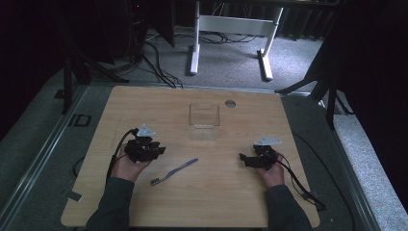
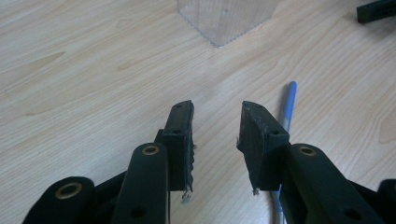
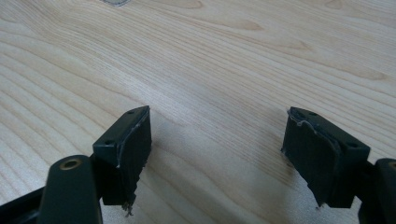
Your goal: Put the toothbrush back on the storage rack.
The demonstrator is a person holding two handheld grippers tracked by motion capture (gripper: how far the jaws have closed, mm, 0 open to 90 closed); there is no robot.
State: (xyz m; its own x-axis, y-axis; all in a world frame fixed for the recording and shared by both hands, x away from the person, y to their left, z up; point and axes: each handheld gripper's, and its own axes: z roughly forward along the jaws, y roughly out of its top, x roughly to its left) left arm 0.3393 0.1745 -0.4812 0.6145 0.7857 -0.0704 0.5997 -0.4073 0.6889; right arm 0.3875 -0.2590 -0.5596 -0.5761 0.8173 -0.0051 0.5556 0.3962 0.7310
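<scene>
Blue-handled and slim, the toothbrush (image 1: 174,171) lies flat on the wooden table (image 1: 144,103) in the lower middle of the high view, bristle end toward the bottom left, handle tip pointing up and right. Just left of it sits the left gripper (image 1: 155,149), its jaws parted by a moderate gap with nothing between them; in the left gripper view the brush handle (image 2: 287,105) runs beside and partly under the right-hand jaw, not inside the gap. Over at the lower right, the right gripper (image 1: 244,159) rests low over bare wood, jaws spread wide and empty (well apart from the brush). Farther up, at the centre of the frame, stands a clear plastic box (image 1: 204,121), open at the top, empty as far as I can tell.

Judging by this, the pick-up has not yet begun. Next, the left gripper would need to shift sideways so the handle falls between its jaws, then close and carry it to the box.
</scene>
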